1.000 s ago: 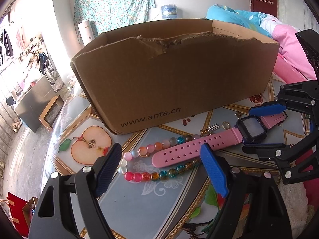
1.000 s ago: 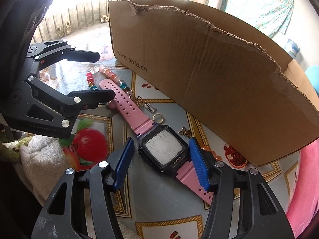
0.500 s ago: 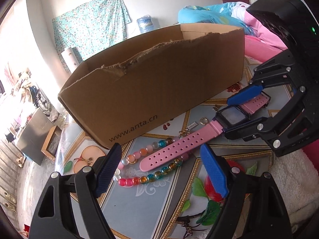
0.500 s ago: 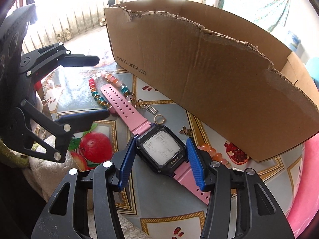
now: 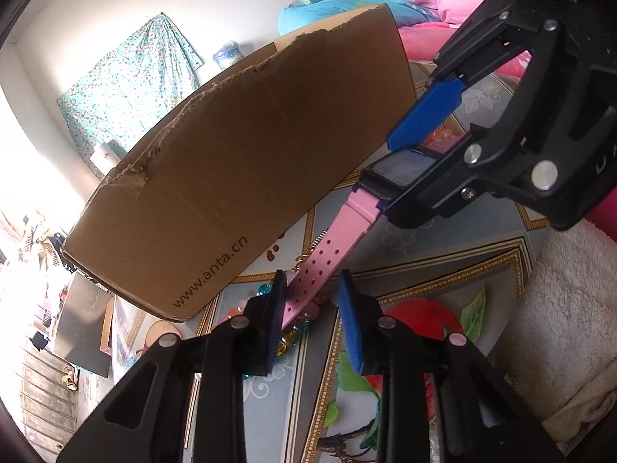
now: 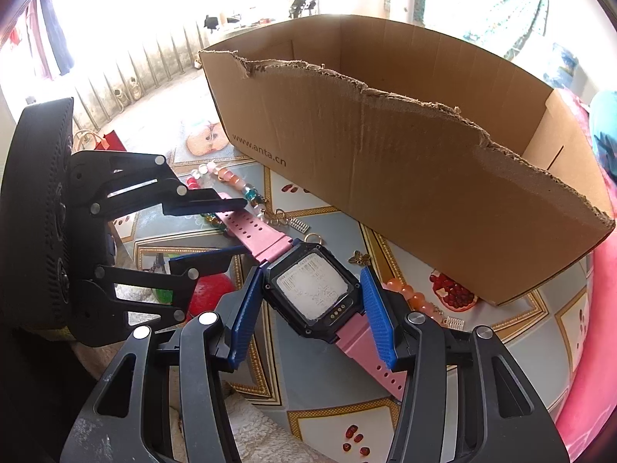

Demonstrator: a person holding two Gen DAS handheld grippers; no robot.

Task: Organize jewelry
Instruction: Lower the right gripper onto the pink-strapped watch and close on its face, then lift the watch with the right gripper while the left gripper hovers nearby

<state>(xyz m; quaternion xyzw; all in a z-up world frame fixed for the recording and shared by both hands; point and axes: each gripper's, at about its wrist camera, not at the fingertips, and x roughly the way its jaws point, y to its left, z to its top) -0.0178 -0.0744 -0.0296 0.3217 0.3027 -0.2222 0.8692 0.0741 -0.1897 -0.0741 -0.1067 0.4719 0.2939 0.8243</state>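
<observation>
A pink watch (image 6: 312, 293) with a black square face lies slanted in front of the cardboard box (image 6: 385, 154). My right gripper (image 6: 310, 270) is shut on the watch case, one blue pad against each side; in the left wrist view this gripper (image 5: 405, 166) holds the watch (image 5: 401, 166) at upper right. My left gripper (image 5: 311, 276) straddles the perforated strap (image 5: 320, 258) near its free end. Its jaws are closing and a gap shows beside the strap. A bracelet of coloured beads (image 6: 219, 173) lies under the strap end, partly hidden.
The box stands open-topped with a torn front wall, just behind the watch. Small metal charms (image 6: 358, 257), a ring (image 6: 313, 237) and orange beads (image 6: 405, 289) lie on the fruit-patterned table cover (image 6: 385, 405). A white towel (image 5: 559, 308) lies at the near edge.
My left gripper has rolled, come in over the strap end and narrowed its jaws around it. The right gripper keeps its grip on the watch and has risen a little.
</observation>
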